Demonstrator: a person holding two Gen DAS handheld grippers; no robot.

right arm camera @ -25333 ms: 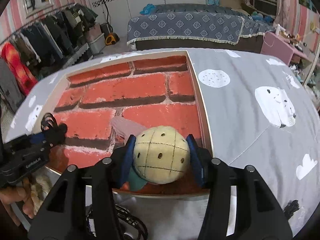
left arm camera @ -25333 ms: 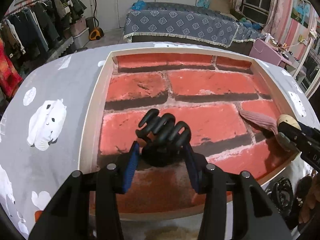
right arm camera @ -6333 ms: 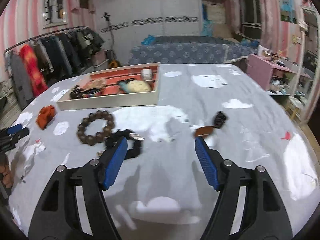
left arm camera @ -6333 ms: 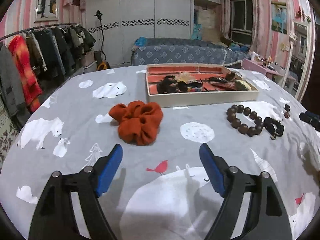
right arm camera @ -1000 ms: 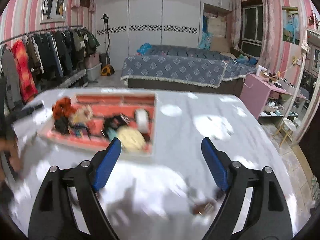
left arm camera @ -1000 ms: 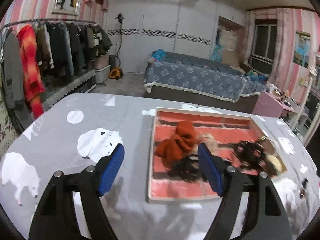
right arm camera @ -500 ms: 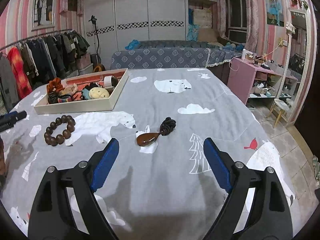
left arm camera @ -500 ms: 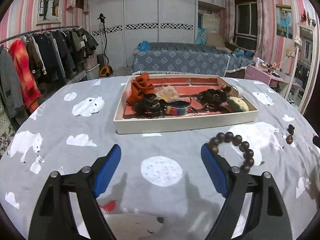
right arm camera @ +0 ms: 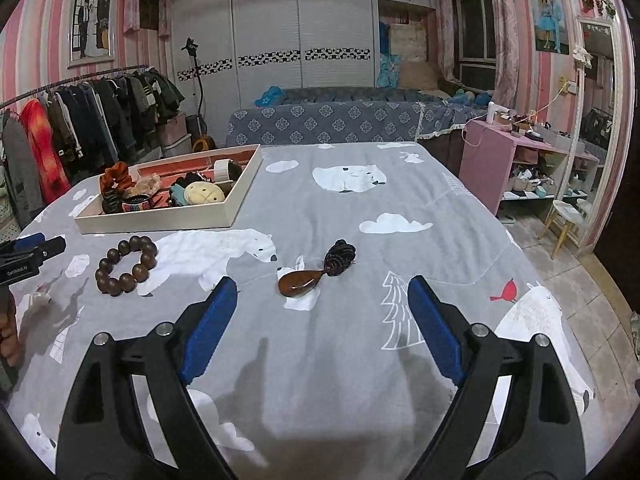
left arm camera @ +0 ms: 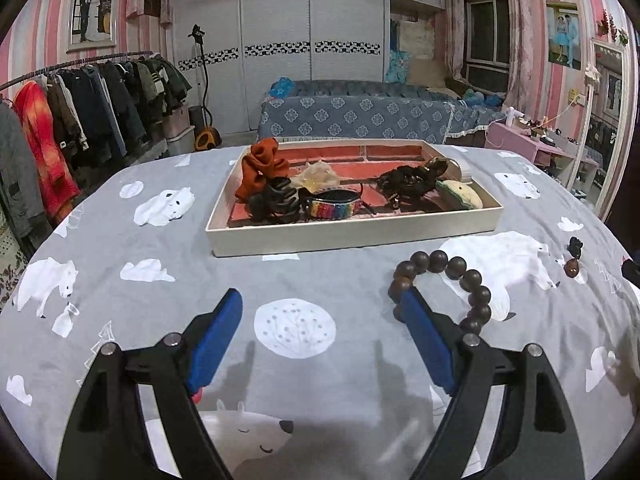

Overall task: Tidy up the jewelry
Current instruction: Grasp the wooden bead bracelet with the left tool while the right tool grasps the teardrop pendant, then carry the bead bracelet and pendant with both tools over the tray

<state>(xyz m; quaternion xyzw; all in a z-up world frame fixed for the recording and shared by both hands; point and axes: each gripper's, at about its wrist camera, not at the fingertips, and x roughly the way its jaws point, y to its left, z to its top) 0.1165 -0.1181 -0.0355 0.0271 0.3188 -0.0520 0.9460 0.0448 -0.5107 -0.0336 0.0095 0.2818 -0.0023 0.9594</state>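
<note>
Both grippers wide apart over the bedspread — two pieces lie outside the tray.

Left gripper (left arm camera: 322, 306): jaws spread, nothing between them, having just been opening; its right finger overlaps the near edge of the wooden bead bracelet (left arm camera: 448, 284), contact unclear. Right gripper (right arm camera: 322, 294): jaws apart, empty, poised just short of the brown teardrop pendant (right arm camera: 298, 283) with its dark cord knot. White tray (left arm camera: 352, 236) with brick-print floor holds the orange scrunchie (left arm camera: 262, 166), black claw clip (left arm camera: 274, 202), rainbow-striped band (left arm camera: 334, 208) and a cream plush piece (left arm camera: 460, 194) — all on the grey polar-bear bedspread (left arm camera: 160, 320).
</note>
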